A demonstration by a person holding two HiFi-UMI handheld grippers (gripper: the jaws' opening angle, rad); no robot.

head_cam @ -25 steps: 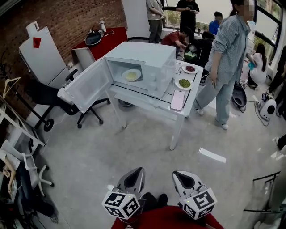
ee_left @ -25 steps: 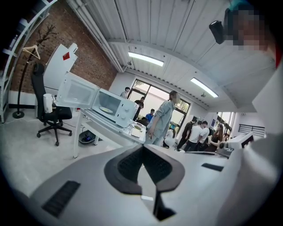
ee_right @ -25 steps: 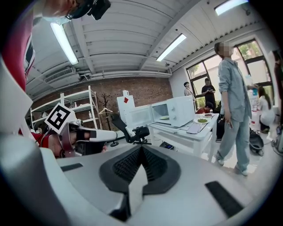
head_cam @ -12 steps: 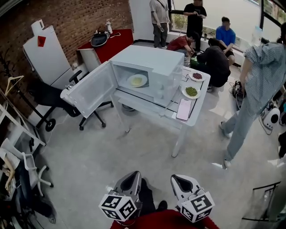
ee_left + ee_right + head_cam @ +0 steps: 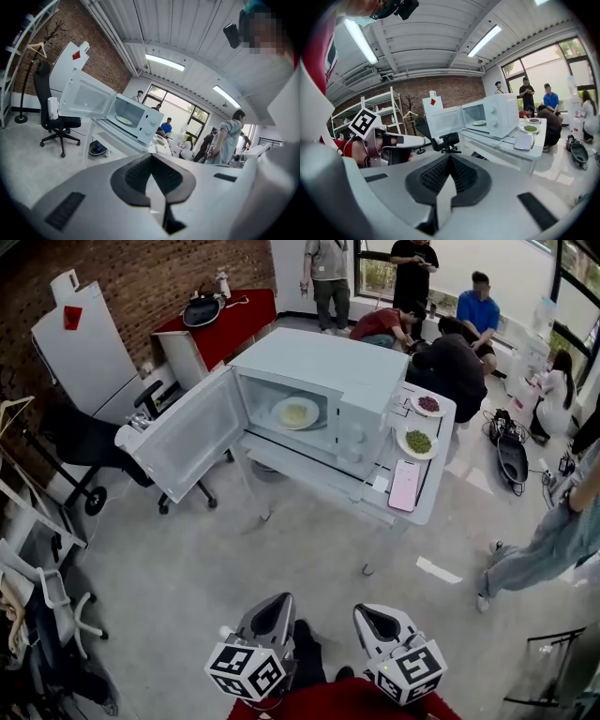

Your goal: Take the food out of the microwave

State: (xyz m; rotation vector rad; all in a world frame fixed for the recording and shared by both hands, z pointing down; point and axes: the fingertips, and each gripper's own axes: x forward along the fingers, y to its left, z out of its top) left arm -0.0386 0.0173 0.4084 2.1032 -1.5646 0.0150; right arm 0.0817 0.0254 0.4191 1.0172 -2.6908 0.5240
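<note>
A white microwave [image 5: 323, 381] stands on a white table [image 5: 427, 512] across the room, its door [image 5: 183, 432] swung wide open to the left. Inside lies a white plate of yellowish food [image 5: 295, 412], also seen as the plate [image 5: 124, 121] in the left gripper view and the plate [image 5: 479, 123] in the right gripper view. My left gripper [image 5: 277, 602] and right gripper [image 5: 371, 611] hang low at the frame's bottom, far from the microwave. Both are shut with nothing held: left gripper [image 5: 151, 157], right gripper [image 5: 450, 159].
On the table right of the microwave sit a plate of green food [image 5: 418, 441], a plate of dark food [image 5: 428, 404] and a pink phone [image 5: 405, 485]. A black office chair [image 5: 98, 442] stands by the door. A person [image 5: 553, 540] walks at the right; several people are behind the table.
The microwave and table have drawn nearer and lower in the head view. The person in the striped shirt has walked from beside the table to the right edge. Both grippers stay low and shut.
</note>
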